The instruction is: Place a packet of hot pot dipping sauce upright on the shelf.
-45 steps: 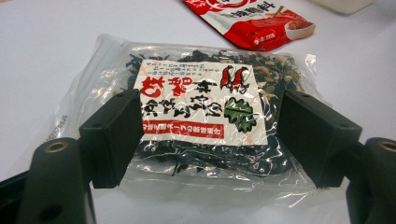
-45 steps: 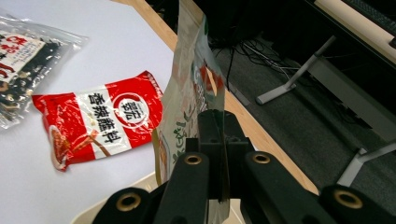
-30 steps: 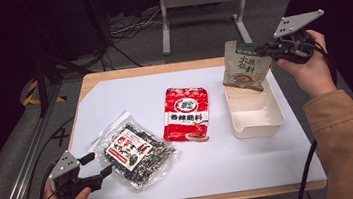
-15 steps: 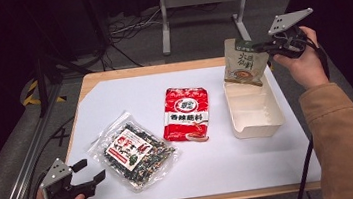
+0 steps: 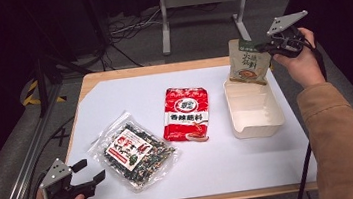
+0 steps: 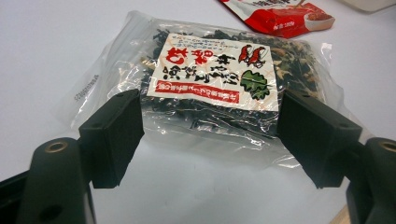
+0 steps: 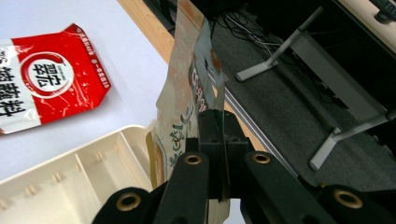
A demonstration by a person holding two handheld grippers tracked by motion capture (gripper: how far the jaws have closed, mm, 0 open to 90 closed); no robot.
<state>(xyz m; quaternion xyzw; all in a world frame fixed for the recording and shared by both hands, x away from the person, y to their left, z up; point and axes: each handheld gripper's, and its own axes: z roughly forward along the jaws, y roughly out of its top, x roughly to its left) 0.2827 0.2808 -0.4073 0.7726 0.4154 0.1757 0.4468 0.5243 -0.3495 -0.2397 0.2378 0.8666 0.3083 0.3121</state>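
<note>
A clear bag of dark dried seaweed (image 5: 132, 152) (image 6: 212, 79) with a white and red label lies at the table's front left. My left gripper (image 5: 88, 174) (image 6: 208, 135) stands open just in front of it, a jaw off each side. A red sauce packet (image 5: 186, 113) (image 7: 44, 81) lies flat at the centre. My right gripper (image 5: 265, 49) (image 7: 212, 140) is shut on the edge of a beige and green pouch (image 5: 247, 63) (image 7: 187, 102), which hangs upright over the far end of the cream tray (image 5: 272, 118) (image 7: 60, 177).
The white mat (image 5: 252, 161) covers a wooden table (image 5: 161, 69). A metal stand (image 5: 198, 1) and cables lie on the floor beyond the far edge. A metal rail (image 5: 25, 162) runs along the left side.
My left gripper has drawn back toward the front left corner, away from the seaweed bag. My right gripper has lifted the pouch slightly higher above the tray.
</note>
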